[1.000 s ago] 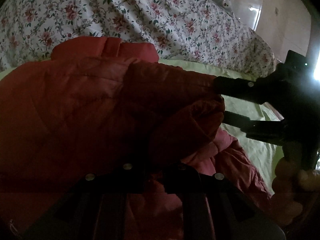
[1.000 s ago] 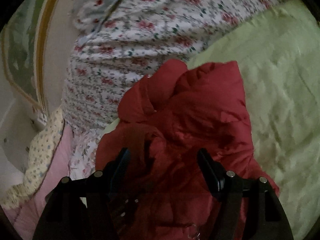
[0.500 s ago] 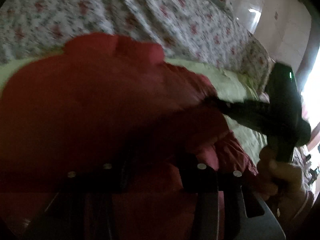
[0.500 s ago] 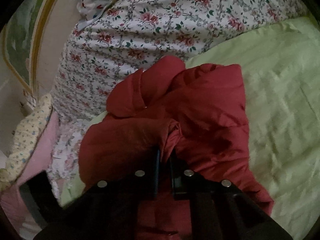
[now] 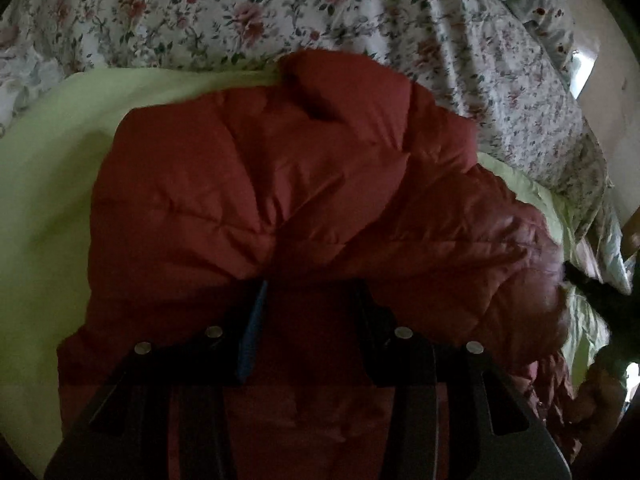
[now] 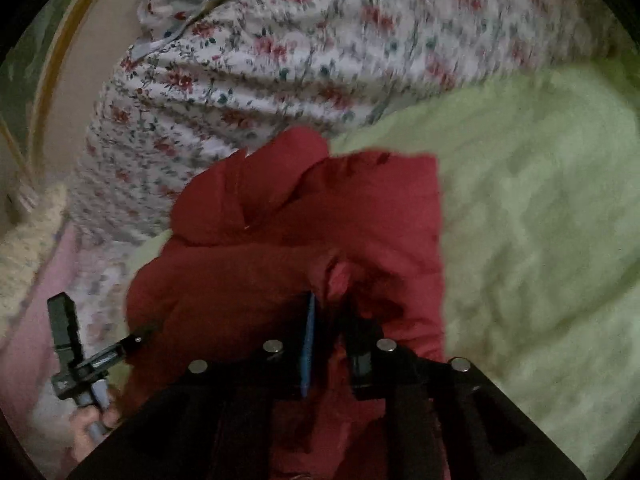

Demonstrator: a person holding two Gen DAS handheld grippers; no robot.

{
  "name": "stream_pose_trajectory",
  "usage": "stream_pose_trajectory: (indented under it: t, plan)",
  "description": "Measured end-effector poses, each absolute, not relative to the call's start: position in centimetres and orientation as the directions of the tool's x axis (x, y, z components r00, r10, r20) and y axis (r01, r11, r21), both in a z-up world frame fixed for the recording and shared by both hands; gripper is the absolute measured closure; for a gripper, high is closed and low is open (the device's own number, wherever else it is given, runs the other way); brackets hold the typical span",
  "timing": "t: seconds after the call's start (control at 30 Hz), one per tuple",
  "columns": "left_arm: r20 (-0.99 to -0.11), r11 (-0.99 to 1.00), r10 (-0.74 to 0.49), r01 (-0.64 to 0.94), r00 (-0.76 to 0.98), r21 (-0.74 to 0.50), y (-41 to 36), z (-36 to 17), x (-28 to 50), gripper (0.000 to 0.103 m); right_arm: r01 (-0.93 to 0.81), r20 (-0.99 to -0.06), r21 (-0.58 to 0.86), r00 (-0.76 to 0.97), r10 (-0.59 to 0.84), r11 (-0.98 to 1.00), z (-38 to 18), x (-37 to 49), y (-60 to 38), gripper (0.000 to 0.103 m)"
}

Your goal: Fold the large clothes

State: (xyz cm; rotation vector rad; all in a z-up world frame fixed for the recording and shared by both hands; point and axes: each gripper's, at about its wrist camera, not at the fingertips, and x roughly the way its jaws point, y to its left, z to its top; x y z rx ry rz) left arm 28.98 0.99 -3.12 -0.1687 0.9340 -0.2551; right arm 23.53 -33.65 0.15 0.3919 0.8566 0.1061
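A red padded jacket (image 5: pixel 280 184) lies on a light green sheet (image 5: pixel 52 152) on a bed, folded over on itself. My left gripper (image 5: pixel 312 296) is open, its fingers apart with the jacket's near fold bulging between them. My right gripper (image 6: pixel 330 308) is shut on a fold of the red jacket (image 6: pixel 340 216), with cloth pinched between its narrow fingers. The right gripper shows dimly at the right edge of the left wrist view (image 5: pixel 592 284). The left gripper shows at the lower left of the right wrist view (image 6: pixel 100 356).
A floral quilt (image 5: pixel 280 8) is bunched along the far side of the bed, also in the right wrist view (image 6: pixel 280 60). The green sheet (image 6: pixel 540 220) spreads to the right of the jacket. A pink cloth (image 6: pixel 24 320) lies at the left edge.
My right gripper went from open to shut on a jacket fold. My left gripper opened and shifted left along the jacket. The right gripper moved away to the right edge of the left view.
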Motion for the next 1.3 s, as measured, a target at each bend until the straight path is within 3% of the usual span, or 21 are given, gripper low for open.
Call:
stream_pose_trajectory:
  t: [0.1,0.2,0.33,0.53,0.6,0.7,0.97,1.3]
  plan:
    - [-0.777,0.966,-0.256,0.124,0.576,-0.226,0.6,-3.0,28.8,0.063,0.067,-0.645,0.266,0.754,0.126,0.962,3.1,21.9,-32.8,0.085]
    - [-0.778,0.971,-0.235,0.114,0.582,-0.208,0.0,-2.9,29.1,0.063,-0.055,-0.583,0.283,0.783,0.217,0.958,4.7,20.9,-30.8,0.085]
    - [-0.777,0.975,-0.221,0.106,0.589,-0.196,0.5,-2.9,28.9,0.063,-0.164,-0.659,0.257,0.691,0.297,0.952,2.3,21.8,-27.2,0.085]
    - [-0.781,0.976,-0.219,0.123,0.585,-0.182,0.3,-2.3,28.6,0.062,-0.021,-0.816,0.244,0.536,0.217,0.97,-3.6,24.5,-28.5,0.093]
    - [-0.777,0.973,-0.232,0.14,0.585,-0.184,0.4,-1.4,28.0,0.056,0.02,-0.818,0.317,0.511,0.263,0.948,-5.0,24.8,-30.2,0.102]
    - [-0.751,0.981,-0.195,0.131,0.631,-0.144,1.4,0.0,26.7,0.049,0.048,-0.818,0.341,0.508,0.271,0.939,-5.6,24.8,-31.1,0.103]
    - [-0.786,0.992,-0.117,0.111,0.607,-0.063,2.3,-2.2,27.6,0.048,0.039,-0.818,0.321,0.515,0.256,0.946,-6.0,24.8,-30.6,0.103]
    - [-0.8,0.992,-0.118,0.098,0.588,-0.075,2.3,-2.5,28.1,0.048,0.035,-0.816,0.309,0.522,0.246,0.95,-6.2,24.6,-30.7,0.103]
